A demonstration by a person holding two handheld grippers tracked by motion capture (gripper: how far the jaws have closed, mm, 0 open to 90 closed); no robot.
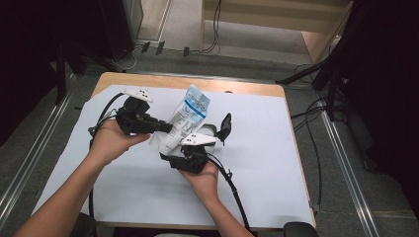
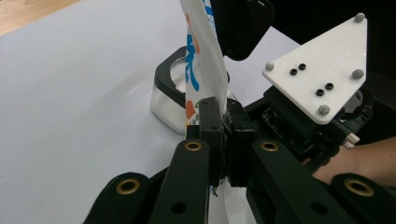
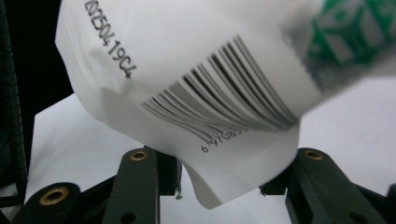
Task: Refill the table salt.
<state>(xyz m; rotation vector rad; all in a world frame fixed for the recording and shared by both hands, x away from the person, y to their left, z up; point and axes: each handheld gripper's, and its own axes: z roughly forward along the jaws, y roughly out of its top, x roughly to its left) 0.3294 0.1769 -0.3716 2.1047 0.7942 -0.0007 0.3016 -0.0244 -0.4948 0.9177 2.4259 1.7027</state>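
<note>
White sheet on wooden table, grey floor

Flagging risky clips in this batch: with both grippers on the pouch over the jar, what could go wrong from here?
1. The left gripper pinches only a thin edge of the pouch; a pull could tear it or let it slip.
2. The pouch's lower end sits between the right gripper's jaws, which look spread wide; that hold may be loose.
3. The jar stands open beside the pouch; a slip could spill contents onto the table.
</note>
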